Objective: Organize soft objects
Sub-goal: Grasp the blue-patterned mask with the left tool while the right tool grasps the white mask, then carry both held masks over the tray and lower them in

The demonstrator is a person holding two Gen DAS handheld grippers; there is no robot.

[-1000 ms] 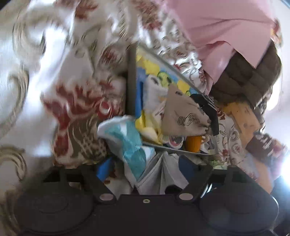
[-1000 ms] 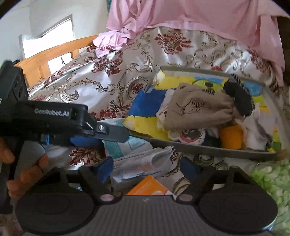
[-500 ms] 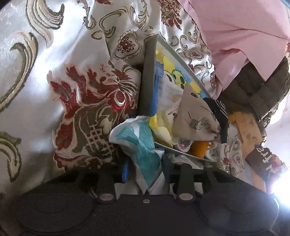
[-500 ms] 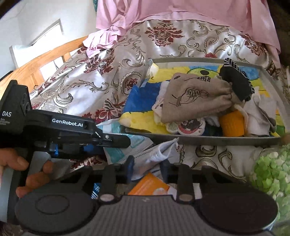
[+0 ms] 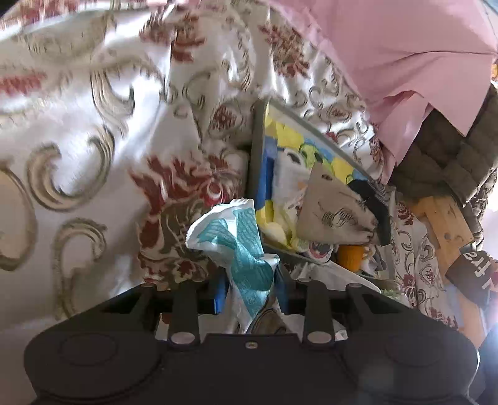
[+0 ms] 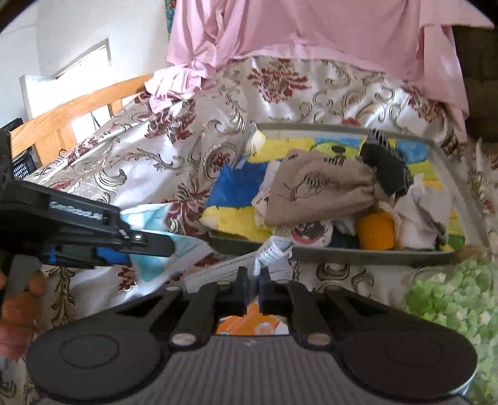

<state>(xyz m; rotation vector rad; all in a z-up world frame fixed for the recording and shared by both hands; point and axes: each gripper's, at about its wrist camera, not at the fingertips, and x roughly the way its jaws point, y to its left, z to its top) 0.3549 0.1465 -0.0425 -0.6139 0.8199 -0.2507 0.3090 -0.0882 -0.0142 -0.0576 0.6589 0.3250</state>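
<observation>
A crumpled white and teal packet [image 5: 230, 236] is pinched between the blue pads of my left gripper [image 5: 249, 280], which holds it up off the bedspread. The right wrist view shows the same left gripper [image 6: 149, 246] from the side, the packet [image 6: 155, 264] hanging from it. My right gripper [image 6: 253, 277] is shut on a fold of a white pleated face mask [image 6: 274, 249] lying just in front of the grey tray [image 6: 342, 250]. Inside the tray lie a beige drawstring pouch [image 6: 317, 193], a black sock [image 6: 386, 168], an orange knit piece [image 6: 375, 230] and white cloths.
The tray's left rim [image 5: 256, 149] stands just beyond the packet. A floral bedspread [image 5: 93, 140] covers the bed, and pink cloth [image 6: 295, 28] is heaped behind. Green and white foam bits [image 6: 451, 296] sit at the right, an orange packet [image 6: 246, 324] under my right gripper. A person's hand [image 6: 18, 296] holds the left gripper.
Both grippers went from open to shut. The left closed on the teal packet and lifted it. The right closed on the white face mask.
</observation>
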